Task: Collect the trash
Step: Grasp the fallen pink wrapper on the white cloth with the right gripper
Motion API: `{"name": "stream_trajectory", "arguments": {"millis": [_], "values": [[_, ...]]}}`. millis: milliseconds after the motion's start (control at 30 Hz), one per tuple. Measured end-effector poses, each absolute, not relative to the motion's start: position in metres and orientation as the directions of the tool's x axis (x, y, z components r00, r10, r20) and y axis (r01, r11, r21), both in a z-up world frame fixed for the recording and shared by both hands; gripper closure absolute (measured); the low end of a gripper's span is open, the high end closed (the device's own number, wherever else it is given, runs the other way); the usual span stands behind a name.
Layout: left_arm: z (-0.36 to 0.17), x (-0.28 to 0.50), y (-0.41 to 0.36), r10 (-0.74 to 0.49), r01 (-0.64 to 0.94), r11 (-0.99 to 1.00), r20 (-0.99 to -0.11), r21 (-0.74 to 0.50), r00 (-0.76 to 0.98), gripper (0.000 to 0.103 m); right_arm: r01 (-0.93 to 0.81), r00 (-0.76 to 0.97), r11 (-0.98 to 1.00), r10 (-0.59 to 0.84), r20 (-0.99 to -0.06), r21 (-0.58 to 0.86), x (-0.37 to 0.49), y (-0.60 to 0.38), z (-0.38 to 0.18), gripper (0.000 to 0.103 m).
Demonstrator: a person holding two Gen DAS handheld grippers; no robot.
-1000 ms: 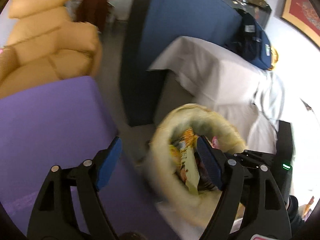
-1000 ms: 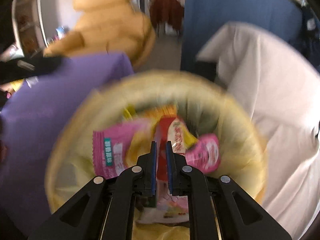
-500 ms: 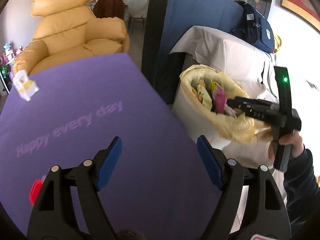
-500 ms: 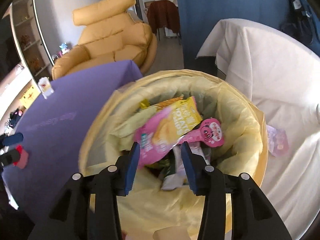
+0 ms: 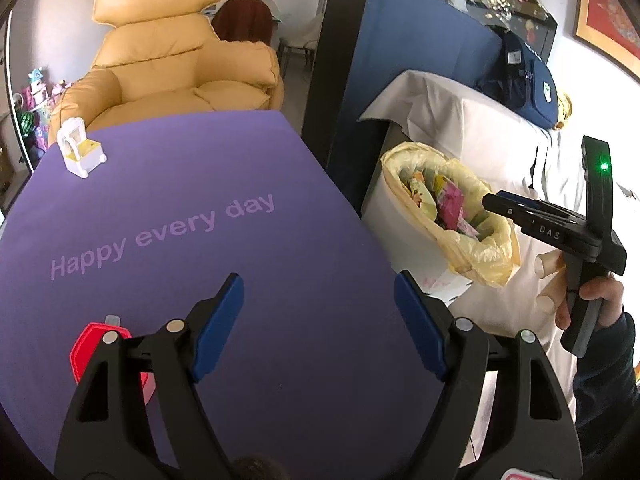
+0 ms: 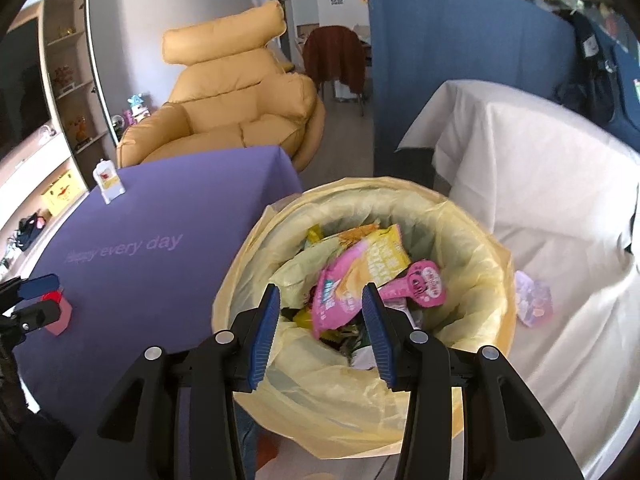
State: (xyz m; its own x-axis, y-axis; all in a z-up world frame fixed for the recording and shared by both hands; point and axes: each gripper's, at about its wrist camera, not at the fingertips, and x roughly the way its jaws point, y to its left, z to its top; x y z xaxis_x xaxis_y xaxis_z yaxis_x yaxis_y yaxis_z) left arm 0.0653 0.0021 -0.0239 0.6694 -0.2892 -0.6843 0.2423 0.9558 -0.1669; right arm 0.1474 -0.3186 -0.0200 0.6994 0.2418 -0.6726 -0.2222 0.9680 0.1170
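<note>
A bin lined with a yellow bag [image 6: 480, 248] holds several snack wrappers, with a pink and yellow packet [image 6: 352, 280] on top. My right gripper [image 6: 320, 300] hangs open just above the bin's near rim, with nothing between its blue pads. A pale purple wrapper [image 6: 534, 300] lies on the white cloth right of the bin. My left gripper [image 5: 318, 292] stands wide open and empty over the purple table [image 5: 240, 168]. A red flat thing [image 5: 86, 344] lies on the table by its left finger, partly hidden. The left wrist view also shows the bin [image 5: 452, 208] and the right gripper [image 5: 490, 202].
A small white and yellow toy-like item [image 5: 82, 152] stands at the table's far left corner. A yellow armchair [image 6: 240, 112] sits behind the table. A blue partition [image 6: 460, 60] and white-draped furniture [image 6: 540, 160] flank the bin. A hand [image 5: 600, 292] holds the right gripper.
The right gripper has opened, the wrapper it held now lies in the bin, and it has lifted back. The left gripper has swung from the bin to over the purple table.
</note>
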Motion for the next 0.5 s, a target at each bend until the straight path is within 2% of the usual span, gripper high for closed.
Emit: {"name": "stream_trajectory", "arguments": {"millis": [267,500], "values": [[-0.024,0.071,0.0,-0.296,0.258,0.953,-0.683,-0.161,0.668,0.03,0.019,0.763,0.997,0.036,-0.645,0.077,0.179,-0.416,-0.045,0.062],[-0.031,0.105,-0.004,-0.325,0.265,0.944,-0.696,-0.197,0.64,0.03,0.215,0.685,0.969,-0.06,-0.727,0.123,0.206,-0.517,-0.111,0.062]]}}
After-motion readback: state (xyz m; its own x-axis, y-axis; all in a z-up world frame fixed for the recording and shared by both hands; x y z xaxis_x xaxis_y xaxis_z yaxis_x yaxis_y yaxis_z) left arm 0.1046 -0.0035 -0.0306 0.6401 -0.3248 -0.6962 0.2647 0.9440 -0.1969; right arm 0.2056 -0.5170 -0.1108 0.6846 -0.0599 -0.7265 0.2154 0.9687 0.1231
